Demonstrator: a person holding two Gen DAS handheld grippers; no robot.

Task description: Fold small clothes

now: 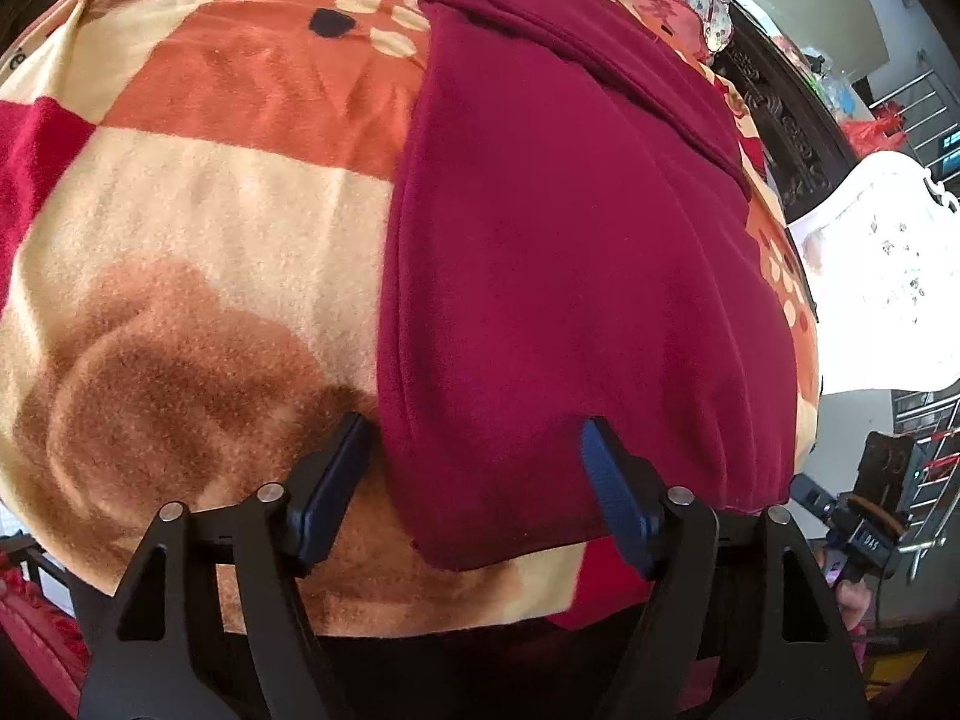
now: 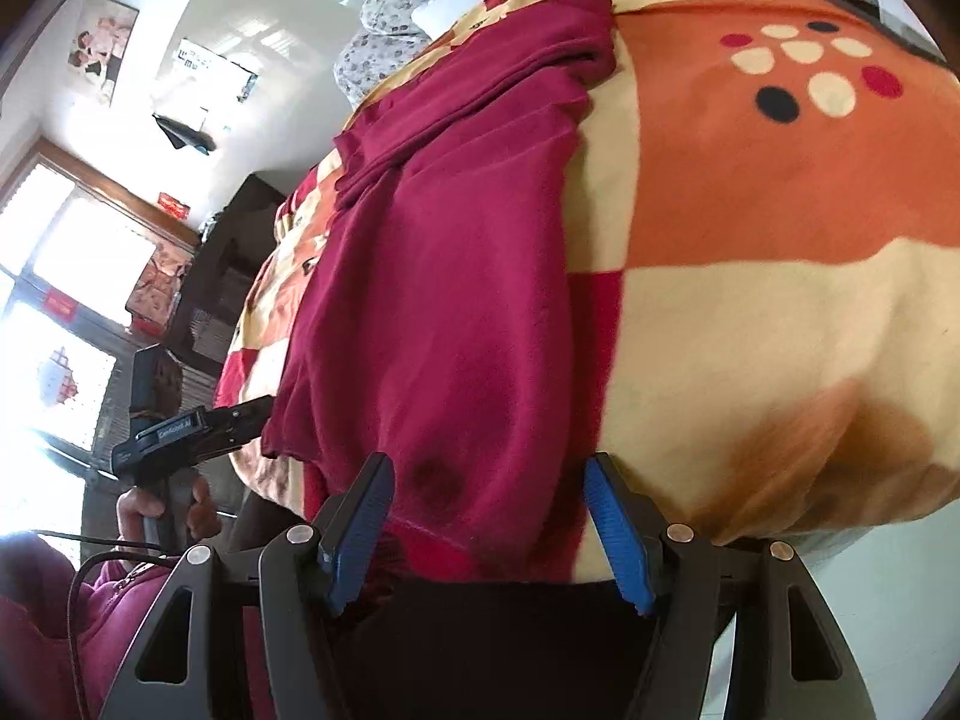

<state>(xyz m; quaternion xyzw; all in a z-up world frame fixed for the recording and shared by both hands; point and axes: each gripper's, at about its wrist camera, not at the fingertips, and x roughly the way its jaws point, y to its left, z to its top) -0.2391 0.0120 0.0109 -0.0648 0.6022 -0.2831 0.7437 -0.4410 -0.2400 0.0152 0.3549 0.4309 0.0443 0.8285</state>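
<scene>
1. Item: maroon garment (image 1: 570,252) lies on a patterned fleece blanket (image 1: 198,228) covering a bed. Long narrow shape, layered edges visible along its near-left side, so it looks already folded lengthwise. Far end has a creased band across it.
2. Left tongs (image 1: 477,480): jaws apart, nothing pinched. They straddle the garment's near-left corner; one pad sits off the cloth on the blanket, the other over the cloth.
3. Right tongs (image 2: 489,516): jaws apart, nothing gripped. They frame the garment's near hem, where a dark blotch shows on the fabric.
4. Each tool also shows in the other's view: the left one (image 2: 192,426) hovers just off the garment's outer corner, held by a hand (image 2: 162,510); the right one (image 1: 858,516) shows at the bed's edge.
5. Step in hand (judgement): setting up to grasp the near hem, one corner per tool, for a crosswise fold.
6. Next move needs: both tools lower to the hem, pinch all layers at the corners, lift together, carry toward the far end. Risk: catching blanket pile with the cloth, or picking only the top layer.
7. Writing: label on left tool partly legible, approx. "GenRobot.AI". Right tool shows "DAS". Wall posters unreadable.
</scene>
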